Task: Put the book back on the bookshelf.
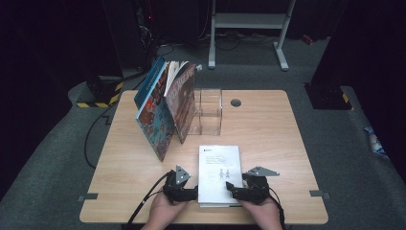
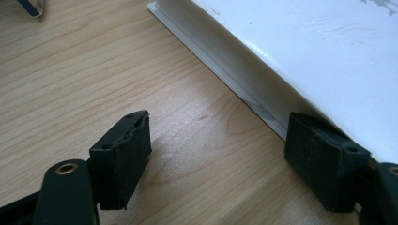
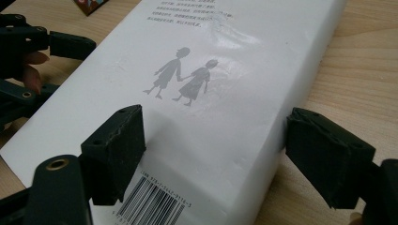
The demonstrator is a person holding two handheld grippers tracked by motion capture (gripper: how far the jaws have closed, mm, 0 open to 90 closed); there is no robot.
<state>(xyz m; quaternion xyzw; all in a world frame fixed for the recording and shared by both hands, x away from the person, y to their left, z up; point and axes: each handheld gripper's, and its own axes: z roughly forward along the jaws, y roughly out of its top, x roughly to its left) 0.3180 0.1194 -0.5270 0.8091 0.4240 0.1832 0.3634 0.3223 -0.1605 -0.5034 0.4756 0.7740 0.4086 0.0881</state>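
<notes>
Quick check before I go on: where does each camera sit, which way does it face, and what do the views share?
High view: above the person's side, looking forward and down on the table; both hands and both grippers at the white book.
Left gripper view: on the left gripper, looking along open jaws at the book's edge; one jaw by that edge.
Right gripper view: on the right gripper, looking across the cover; open jaws straddle the book's corner, left gripper beyond.
Shared: all three show the white book and tabletop.
</notes>
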